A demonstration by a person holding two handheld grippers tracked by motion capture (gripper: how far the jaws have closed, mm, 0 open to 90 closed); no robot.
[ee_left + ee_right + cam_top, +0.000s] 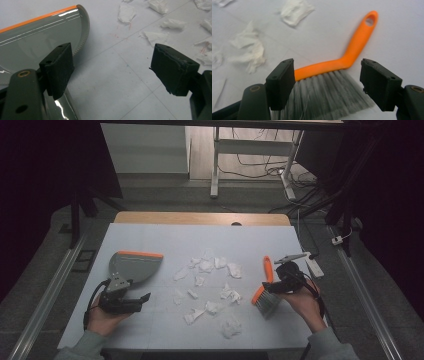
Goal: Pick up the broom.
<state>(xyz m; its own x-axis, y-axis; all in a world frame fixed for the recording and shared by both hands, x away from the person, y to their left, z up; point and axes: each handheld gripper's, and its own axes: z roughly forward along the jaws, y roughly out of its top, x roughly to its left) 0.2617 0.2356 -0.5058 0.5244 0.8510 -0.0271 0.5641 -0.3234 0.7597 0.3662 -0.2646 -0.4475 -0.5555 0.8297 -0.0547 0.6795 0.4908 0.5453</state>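
Lower right of the high view, the released right gripper (328,82) straddles the brush (352,52); the left gripper (112,70) gapes beside the dustpan (37,42), lower left.

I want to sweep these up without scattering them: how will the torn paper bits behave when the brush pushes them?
The paper bits look thin and crumpled, so probably very light and apt to skid or flutter rather than roll. The brush has long soft bristles that likely bend, so some flat pieces may slip under. The table looks smooth, so little should snag.
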